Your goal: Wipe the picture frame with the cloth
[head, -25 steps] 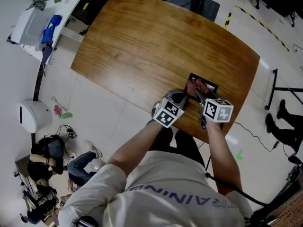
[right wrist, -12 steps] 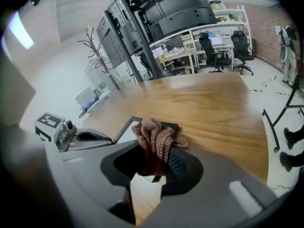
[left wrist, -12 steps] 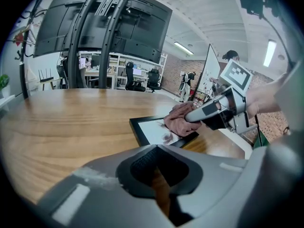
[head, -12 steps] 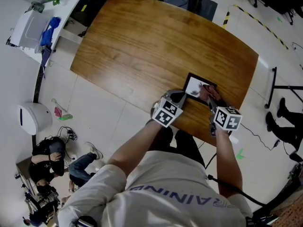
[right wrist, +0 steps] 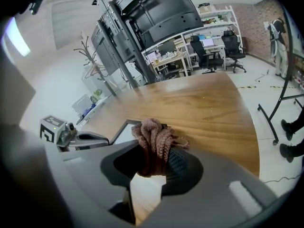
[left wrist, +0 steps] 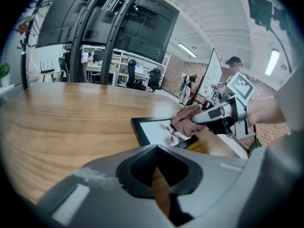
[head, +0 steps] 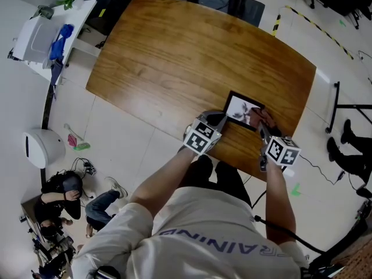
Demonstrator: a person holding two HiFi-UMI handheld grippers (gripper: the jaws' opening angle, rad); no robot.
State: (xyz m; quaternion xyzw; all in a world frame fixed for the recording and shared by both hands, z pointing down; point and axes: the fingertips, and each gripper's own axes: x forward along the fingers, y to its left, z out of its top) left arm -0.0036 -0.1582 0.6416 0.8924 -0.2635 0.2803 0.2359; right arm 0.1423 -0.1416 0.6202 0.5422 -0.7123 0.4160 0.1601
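The right gripper [head: 263, 121] has slid off toward 4 o'clock over the last second. A second ago it sat over the middle of the picture frame [head: 239, 108] and hid most of the glass. Now most of the pale picture shows, and only the frame's 3 o'clock edge is covered. The pink knitted cloth [head: 257, 115] rides with it. In the right gripper view the jaws are clamped tight on the cloth [right wrist: 154, 139], which bunches up between them and spills over their tips. The left gripper view shows the cloth [left wrist: 187, 120] resting on the far right part of the glass.

The left gripper [head: 221, 121] has barely moved. It sits just beside the frame's 8 o'clock corner, and we cannot tell whether it touches. In its own view its jaws are drawn together at the tips with nothing between them, only wood showing behind, and the frame [left wrist: 152, 129] lies a little ahead at 12 o'clock.

The frame lies flat on the wooden table [head: 174, 57], near the table's 5 o'clock edge and close to us.

We read this as the end of one wiping stroke, carried from the centre out to the right side. The left half of the glass looks due next, so a return pass toward 9 o'clock seems likely, with the left gripper placed to stop the frame sliding.
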